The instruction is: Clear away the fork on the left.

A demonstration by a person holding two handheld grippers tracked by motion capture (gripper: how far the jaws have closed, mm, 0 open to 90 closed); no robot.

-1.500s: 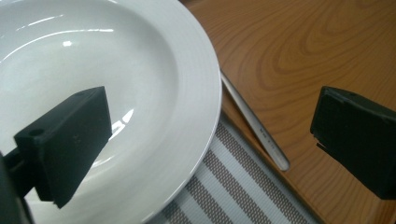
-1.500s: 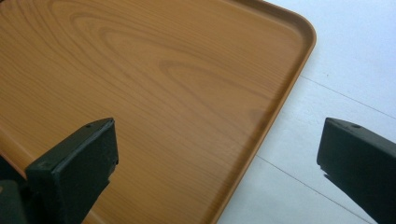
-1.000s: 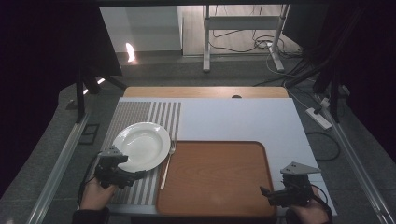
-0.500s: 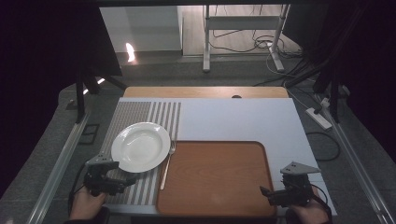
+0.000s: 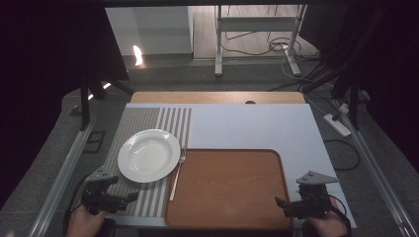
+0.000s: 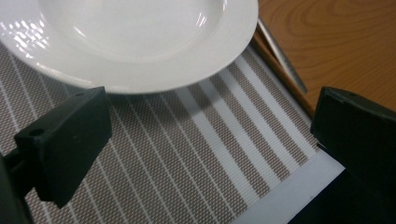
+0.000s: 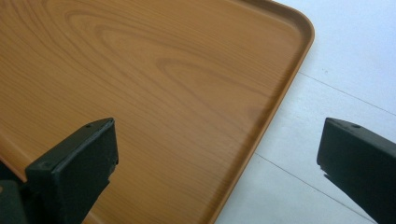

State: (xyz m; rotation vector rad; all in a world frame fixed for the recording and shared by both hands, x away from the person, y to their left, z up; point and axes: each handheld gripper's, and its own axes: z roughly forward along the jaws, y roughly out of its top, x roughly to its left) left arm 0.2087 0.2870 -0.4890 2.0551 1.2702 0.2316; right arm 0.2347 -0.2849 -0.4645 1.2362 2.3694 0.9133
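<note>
Since the earlier frames, the left gripper (image 5: 132, 196) has been drawn back from the plate (image 5: 148, 155) toward the near-left corner of the table (image 5: 247, 126); the right gripper (image 5: 277, 202) is unchanged at the near-right corner of the tray (image 5: 227, 187).

Plate: seen lying flat on the striped placemat (image 5: 143, 121), just left of the tray. A fork (image 5: 177, 174) is noted between plate and tray, along the tray's left edge.

Left gripper: jaws spread wide, nothing held, pointed at the plate's near rim but apart from it. Right gripper: jaws likewise wide apart and empty, held over the tray's near-right edge.

Step judged in hand: taking the plate by its rim. A low, level approach is advised, with one jaw slid under the lip and one above, and the fork kept out of the bite. The plate is glazed and likely slippery, so a firm hold is wanted before any lift.

Between views: from the left gripper view, the plate's raised rim (image 6: 187, 70) and its shadow on the mat are made out, detail lost from above. From the right gripper view, the tray's upturned lip (image 7: 275, 107) and wood grain are shown. From the high view alone, the whole layout is read.
</note>
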